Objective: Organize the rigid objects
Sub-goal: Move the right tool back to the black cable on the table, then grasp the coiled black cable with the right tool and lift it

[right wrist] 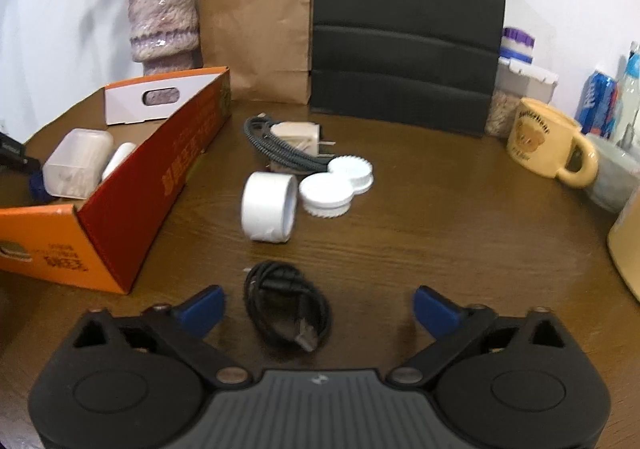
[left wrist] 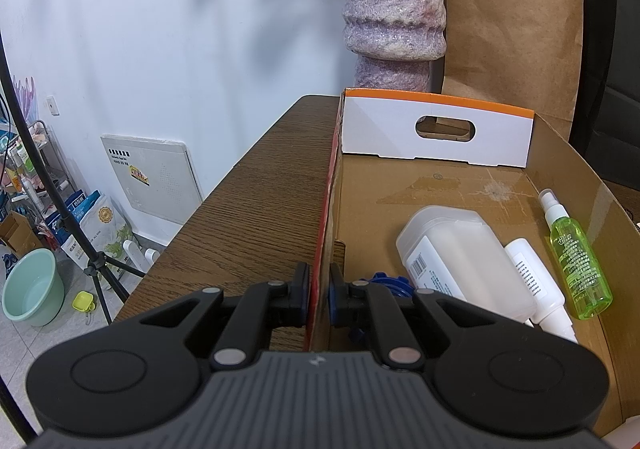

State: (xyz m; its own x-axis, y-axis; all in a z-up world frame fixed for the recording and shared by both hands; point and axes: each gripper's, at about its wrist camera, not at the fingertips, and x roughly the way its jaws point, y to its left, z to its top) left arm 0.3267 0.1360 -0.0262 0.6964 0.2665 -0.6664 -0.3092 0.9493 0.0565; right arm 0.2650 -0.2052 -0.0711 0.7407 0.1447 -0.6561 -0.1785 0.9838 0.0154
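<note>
Cardboard box (left wrist: 440, 185) wall sits clamped between our left gripper (left wrist: 319, 291) jaws; bottles lie inside. Our right gripper (right wrist: 318, 307) stands wide apart, holding nothing, with the coiled black cable (right wrist: 286, 307) on the table (right wrist: 440, 229) between its fingers

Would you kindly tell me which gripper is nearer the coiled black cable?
Right. The right gripper has its open jaws around the black cable; the left gripper clamps the box wall.
</note>
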